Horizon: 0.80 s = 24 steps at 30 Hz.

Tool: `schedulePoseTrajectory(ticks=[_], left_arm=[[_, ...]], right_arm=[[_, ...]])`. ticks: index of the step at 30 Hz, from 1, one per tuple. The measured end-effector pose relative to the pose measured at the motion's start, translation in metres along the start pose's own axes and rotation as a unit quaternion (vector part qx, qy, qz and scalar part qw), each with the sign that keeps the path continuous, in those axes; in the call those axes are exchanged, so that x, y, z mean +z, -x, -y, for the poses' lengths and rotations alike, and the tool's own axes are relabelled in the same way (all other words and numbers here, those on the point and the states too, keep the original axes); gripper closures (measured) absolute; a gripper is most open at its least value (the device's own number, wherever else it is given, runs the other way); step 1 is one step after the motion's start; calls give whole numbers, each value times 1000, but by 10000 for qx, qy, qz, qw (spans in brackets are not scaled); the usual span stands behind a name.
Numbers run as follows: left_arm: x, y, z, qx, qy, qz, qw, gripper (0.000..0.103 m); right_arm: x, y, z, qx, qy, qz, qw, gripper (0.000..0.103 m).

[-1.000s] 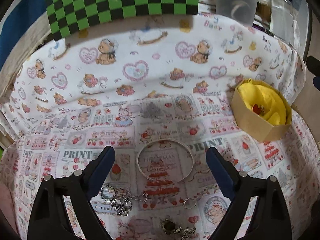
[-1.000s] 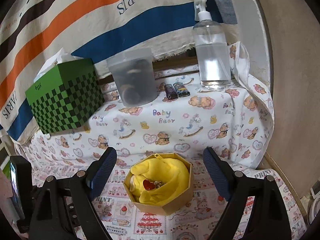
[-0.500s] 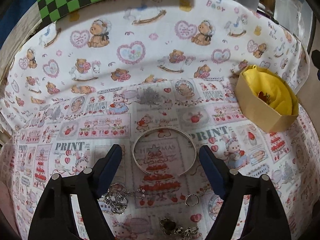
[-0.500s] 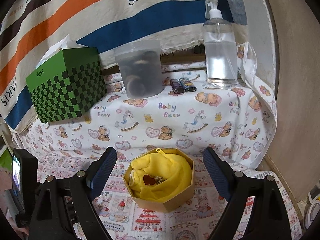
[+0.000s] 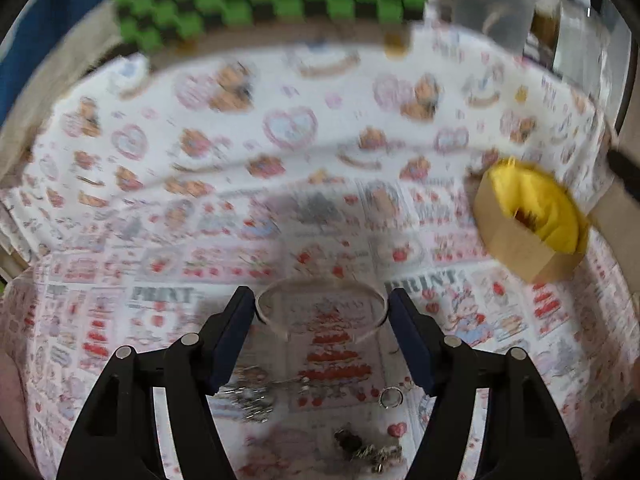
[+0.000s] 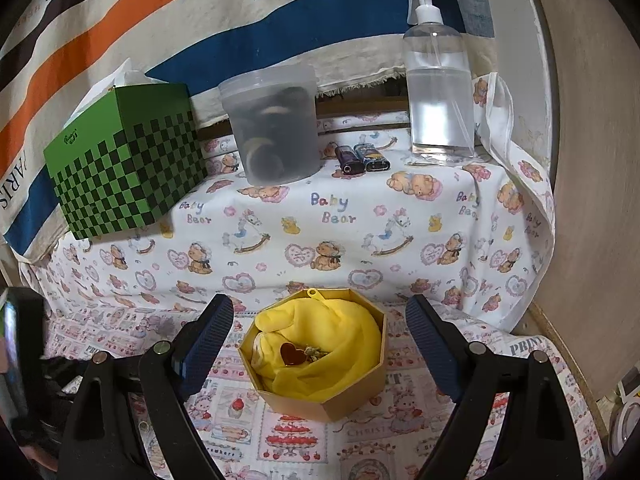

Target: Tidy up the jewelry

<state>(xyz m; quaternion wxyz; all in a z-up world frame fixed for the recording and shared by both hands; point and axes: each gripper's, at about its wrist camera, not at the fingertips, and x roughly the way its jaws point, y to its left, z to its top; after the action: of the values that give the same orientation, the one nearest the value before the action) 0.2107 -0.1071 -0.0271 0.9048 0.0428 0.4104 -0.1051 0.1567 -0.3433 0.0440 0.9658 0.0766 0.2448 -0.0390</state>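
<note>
My left gripper (image 5: 321, 308) has closed on the silver bangle (image 5: 320, 282), one pad against each side of it, and holds it above the patterned cloth. The view is blurred by motion. Below it on the cloth lie a silver chain (image 5: 248, 394), a small ring (image 5: 391, 397) and a dark clustered piece (image 5: 366, 450). The gold octagonal box (image 5: 516, 240) with yellow lining is at the right. My right gripper (image 6: 319, 326) is open and empty, hovering above that box (image 6: 320, 400), where a red heart pendant (image 6: 293, 354) lies on the yellow cloth (image 6: 340, 332).
A green checkered tissue box (image 6: 124, 160), a translucent tub (image 6: 274, 128), two lighters (image 6: 362, 158) and a clear spray bottle (image 6: 438, 80) stand on the raised ledge at the back. A beige wall (image 6: 592, 160) bounds the right side.
My left gripper has narrowed onto the silver bangle and lifted it off the cloth. My right gripper has drifted slightly, still over the box.
</note>
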Motion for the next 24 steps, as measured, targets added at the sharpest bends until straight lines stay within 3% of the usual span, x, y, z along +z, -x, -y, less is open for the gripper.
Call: schedulePoseTrajectory(ticks=[4,8,13,20,24], left_arm=[[5,37,-20,8,331,456,9984,35],[5,68,-37,246,498,876,9946,35],[7,79,-58,560,659,999,9912,35],[4,84,-73,636,868,1127,9878,35],[3,82,-82,780,1032,1138,9850,35]], right_arm=[[-1,3,-4,41,49,3,10000,14],[-4,7,-13,125,133,16,9998,14],[-13,7,-37,104,562,14,9984,14],[-32,-3,-72,885,814,-571,9911,14],[-46,-16,-91,1620,790,-1187,9764,14]])
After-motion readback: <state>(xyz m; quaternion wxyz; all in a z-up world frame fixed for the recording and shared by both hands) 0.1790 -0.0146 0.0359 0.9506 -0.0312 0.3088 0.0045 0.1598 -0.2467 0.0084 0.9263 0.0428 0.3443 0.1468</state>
